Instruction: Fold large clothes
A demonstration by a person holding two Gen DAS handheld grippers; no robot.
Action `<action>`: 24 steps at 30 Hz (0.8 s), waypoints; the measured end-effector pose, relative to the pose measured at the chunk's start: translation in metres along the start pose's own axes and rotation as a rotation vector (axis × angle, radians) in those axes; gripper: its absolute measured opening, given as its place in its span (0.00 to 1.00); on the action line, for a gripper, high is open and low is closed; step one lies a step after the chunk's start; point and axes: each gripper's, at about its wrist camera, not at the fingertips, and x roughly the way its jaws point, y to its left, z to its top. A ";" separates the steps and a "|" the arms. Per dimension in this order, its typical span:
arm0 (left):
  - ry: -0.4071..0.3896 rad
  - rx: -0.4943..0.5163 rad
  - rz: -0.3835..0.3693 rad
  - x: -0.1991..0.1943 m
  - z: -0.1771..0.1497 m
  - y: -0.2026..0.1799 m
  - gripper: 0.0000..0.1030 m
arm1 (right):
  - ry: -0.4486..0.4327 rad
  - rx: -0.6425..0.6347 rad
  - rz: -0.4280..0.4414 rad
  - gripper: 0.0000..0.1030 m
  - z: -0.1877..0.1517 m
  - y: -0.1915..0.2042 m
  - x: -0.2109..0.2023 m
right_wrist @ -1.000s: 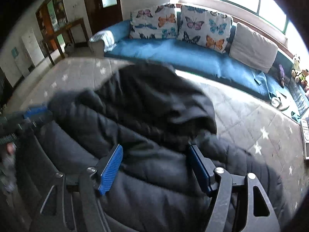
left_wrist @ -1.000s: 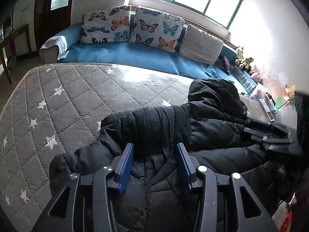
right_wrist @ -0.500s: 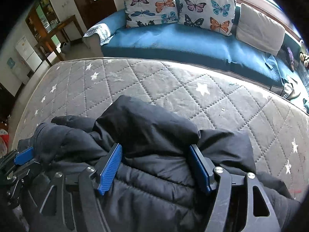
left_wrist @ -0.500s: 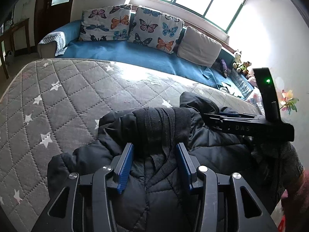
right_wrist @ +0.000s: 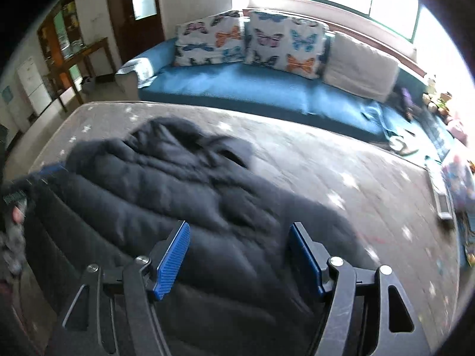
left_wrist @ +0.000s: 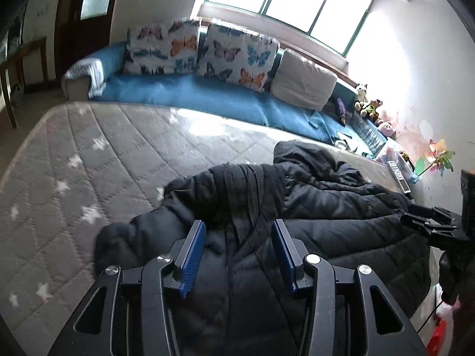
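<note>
The jacket (left_wrist: 311, 225) is black and quilted, lying on a grey mattress (left_wrist: 89, 160) stitched in diamonds with white stars. At twelve o'clock, a blue sofa (right_wrist: 252, 86) carries two white cushions (right_wrist: 249, 40) printed with orange, blue and purple butterflies, plus a plain cream cushion (right_wrist: 360, 66). Both the left gripper (left_wrist: 239, 255) and right gripper (right_wrist: 240, 259) are black with blue pads.

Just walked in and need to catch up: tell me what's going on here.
A person holding a gripper in each hand is folding a black puffy jacket laid out on a grey star-patterned mattress. The left gripper and the right gripper both hover over the jacket with fingers spread apart, gripping nothing. The jacket lies bunched, not neatly folded. A blue sofa stands behind.
</note>
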 end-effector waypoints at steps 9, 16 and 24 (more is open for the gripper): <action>0.010 0.037 0.046 -0.019 -0.030 0.019 0.49 | -0.005 0.047 0.029 0.73 -0.026 -0.018 0.027; 0.022 0.031 0.052 -0.004 -0.042 0.026 0.51 | -0.020 0.049 0.023 0.73 -0.027 -0.022 0.020; -0.035 0.071 0.028 -0.062 -0.044 -0.003 0.53 | -0.105 -0.033 0.075 0.73 -0.039 0.025 -0.045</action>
